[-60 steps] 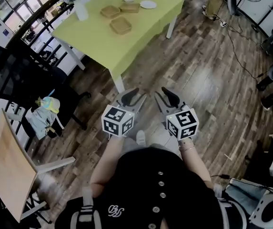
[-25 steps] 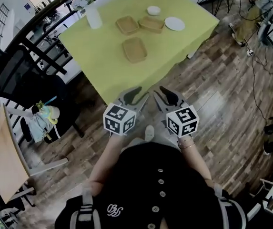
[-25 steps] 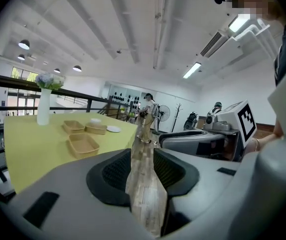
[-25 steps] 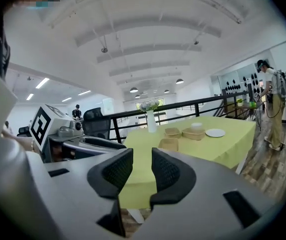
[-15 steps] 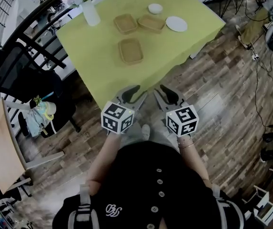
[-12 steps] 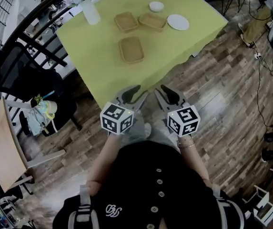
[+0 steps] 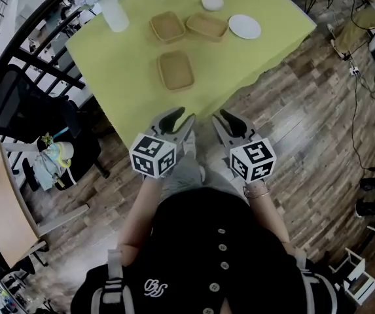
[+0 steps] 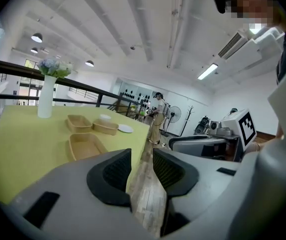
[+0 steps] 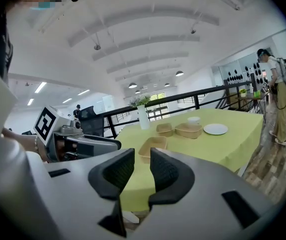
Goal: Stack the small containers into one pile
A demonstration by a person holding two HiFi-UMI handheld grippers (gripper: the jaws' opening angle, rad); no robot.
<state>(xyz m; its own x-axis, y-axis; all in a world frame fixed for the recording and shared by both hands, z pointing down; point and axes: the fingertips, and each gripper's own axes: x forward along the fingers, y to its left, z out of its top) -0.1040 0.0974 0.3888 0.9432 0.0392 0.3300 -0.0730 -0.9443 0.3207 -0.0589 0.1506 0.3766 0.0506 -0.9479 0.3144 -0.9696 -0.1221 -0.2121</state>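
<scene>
Three tan small containers lie apart on the yellow-green table [image 7: 108, 64]: a near one [image 7: 175, 70] [image 8: 85, 145] [image 9: 152, 146] and two farther ones [image 7: 167, 27] [image 7: 207, 26]. Both grippers hover over the wooden floor just short of the table's near corner, pointing at it. My left gripper [image 7: 177, 120] [image 8: 142, 156] is open with nothing between its jaws. My right gripper [image 7: 225, 122] [image 9: 142, 159] shows a narrower gap; its jaws have just been closing on nothing. Neither touches a container.
A white plate [image 7: 245, 26], a small white bowl [image 7: 212, 2] and a white vase with flowers [image 7: 114, 12] share the table. A black chair [image 7: 17, 110] and railing stand left; a wooden tabletop [image 7: 4, 214] is at lower left. A person [image 8: 157, 118] stands beyond the table.
Both grippers have moved forward toward the table; its near corner and the containers now sit closer to them in the head view. The right jaws' gap has narrowed.
</scene>
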